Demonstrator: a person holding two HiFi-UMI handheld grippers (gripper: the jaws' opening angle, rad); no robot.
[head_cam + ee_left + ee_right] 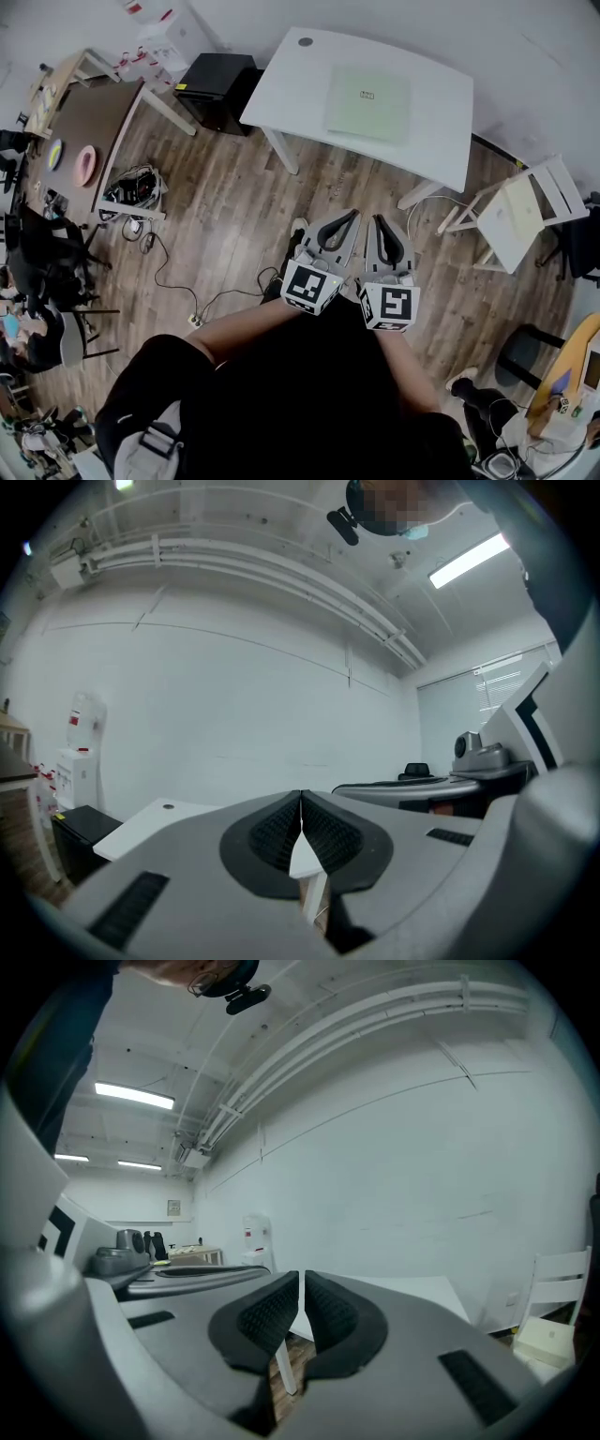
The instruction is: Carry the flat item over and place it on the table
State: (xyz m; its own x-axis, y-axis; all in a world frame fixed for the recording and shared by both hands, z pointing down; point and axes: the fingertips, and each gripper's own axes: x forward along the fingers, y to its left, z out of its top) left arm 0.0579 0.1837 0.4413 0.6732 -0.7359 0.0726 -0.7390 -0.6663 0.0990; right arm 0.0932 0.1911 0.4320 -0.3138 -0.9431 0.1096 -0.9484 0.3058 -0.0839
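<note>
A light green flat mat [368, 101] lies on the white table [281, 84] at the far side of the room. My left gripper [353, 215] and right gripper [380, 218] hang side by side over the wooden floor, short of the table, both pointing toward it. Each is shut with nothing between its pads. In the left gripper view the ribbed pads [323, 832] meet, with the table's corner [141, 827] beyond them. The right gripper [300, 1275] shows the same closed pads in front of the tabletop [412, 1288] and a table leg.
A black cabinet [217, 89] stands at the table's left end and a white chair [520, 211] at its right. A brown table [84, 122] with plates is far left. Cables and a power strip [136, 187] lie on the floor. More chairs sit at both sides.
</note>
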